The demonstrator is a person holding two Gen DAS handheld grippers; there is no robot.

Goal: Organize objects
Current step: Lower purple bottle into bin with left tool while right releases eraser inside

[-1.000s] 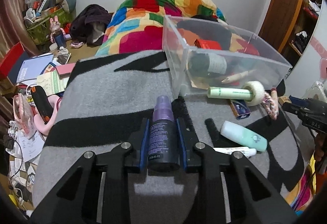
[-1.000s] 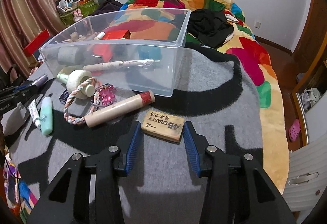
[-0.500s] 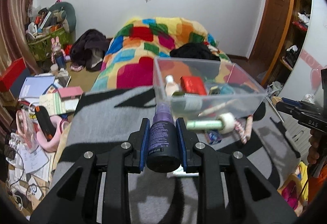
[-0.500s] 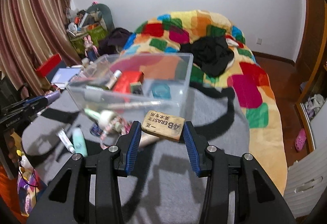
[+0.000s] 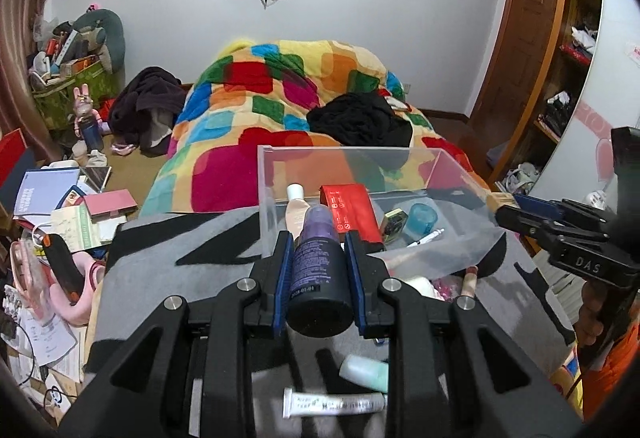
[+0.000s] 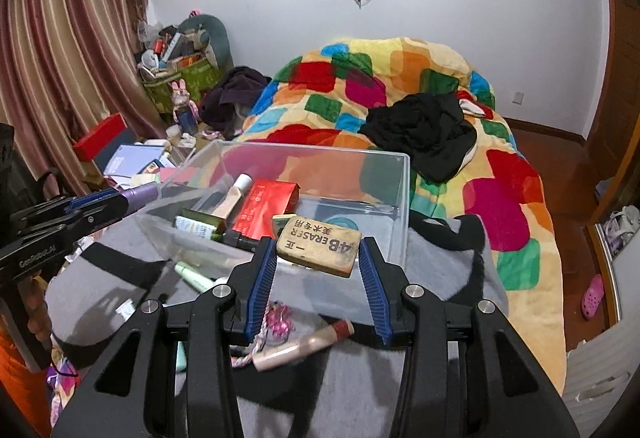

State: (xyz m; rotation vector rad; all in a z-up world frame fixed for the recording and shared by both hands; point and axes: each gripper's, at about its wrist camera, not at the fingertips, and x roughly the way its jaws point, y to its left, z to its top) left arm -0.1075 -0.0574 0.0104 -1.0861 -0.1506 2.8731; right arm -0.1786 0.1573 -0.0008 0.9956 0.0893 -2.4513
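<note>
My left gripper (image 5: 319, 262) is shut on a dark purple spray bottle (image 5: 318, 278), held in the air just before the near wall of the clear plastic bin (image 5: 448, 174). My right gripper (image 6: 318, 262) is shut on a tan 4B eraser (image 6: 318, 245), raised over the bin's near rim (image 6: 404, 190). The bin holds a red box (image 5: 350, 208), a beige tube (image 5: 295, 210), a teal cap (image 5: 424, 216) and a green bottle (image 6: 198, 227). The left gripper with its bottle shows at the left of the right wrist view (image 6: 120, 200); the right gripper shows at the right of the left wrist view (image 5: 516, 210).
On the grey-and-black blanket (image 5: 168, 258) lie a mint tube (image 5: 366, 372), a white tube (image 5: 334, 403), a wooden roller (image 6: 302, 346) and a rope ring with pink beads (image 6: 276, 320). A colourful quilt (image 5: 288, 98) with black clothes lies behind. Floor clutter is at left (image 5: 72, 206).
Both grippers have risen with their objects and moved closer to the bin; its inside now shows from above. The eraser now sits over the bin's rim.
</note>
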